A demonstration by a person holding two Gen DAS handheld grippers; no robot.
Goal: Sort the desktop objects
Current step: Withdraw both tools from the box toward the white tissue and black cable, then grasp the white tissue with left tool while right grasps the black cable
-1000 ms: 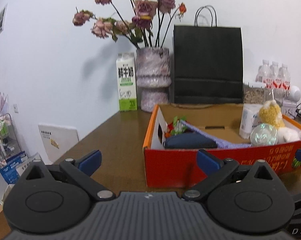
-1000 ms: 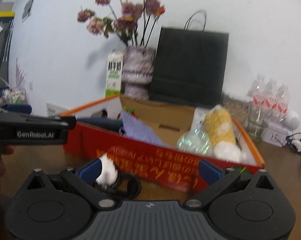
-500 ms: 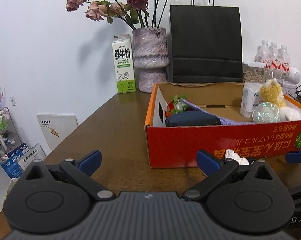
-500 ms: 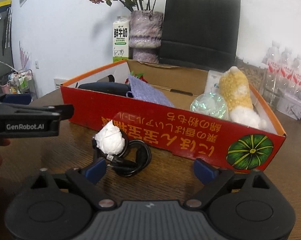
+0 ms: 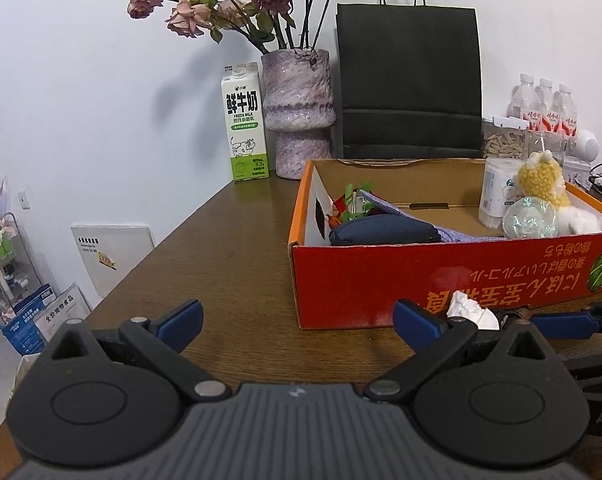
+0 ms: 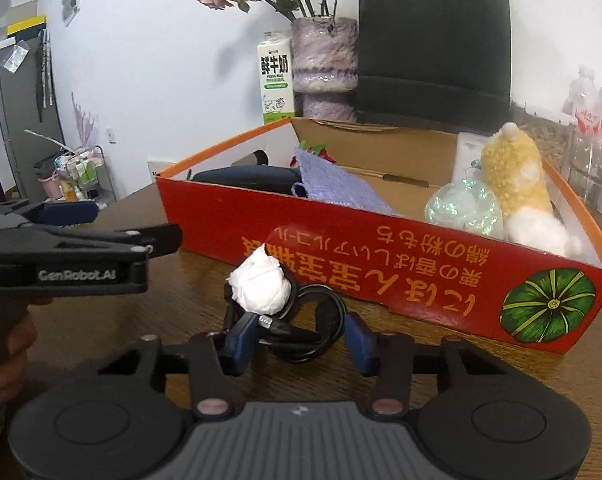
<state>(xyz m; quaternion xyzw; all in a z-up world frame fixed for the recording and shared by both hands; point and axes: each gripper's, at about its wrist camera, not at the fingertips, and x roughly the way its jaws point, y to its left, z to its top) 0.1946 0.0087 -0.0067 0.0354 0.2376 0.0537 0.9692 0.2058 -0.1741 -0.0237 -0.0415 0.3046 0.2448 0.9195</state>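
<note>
- One coiled black cable with a crumpled white tissue resting on its far-left side, lying on the counter just in front of the red box.
- Squarely between the right gripper pads, jaws closing around the coil, not clearly pressing yet; coil's wider span across the jaws.
- Nearer the right hand by far; left gripper wide apart and empty, off to the left.
- Box wall close behind the cable: likely needs a lift over the rim.
- Inside already: plush toy, shiny ball, purple cloth, dark pouch.
</note>
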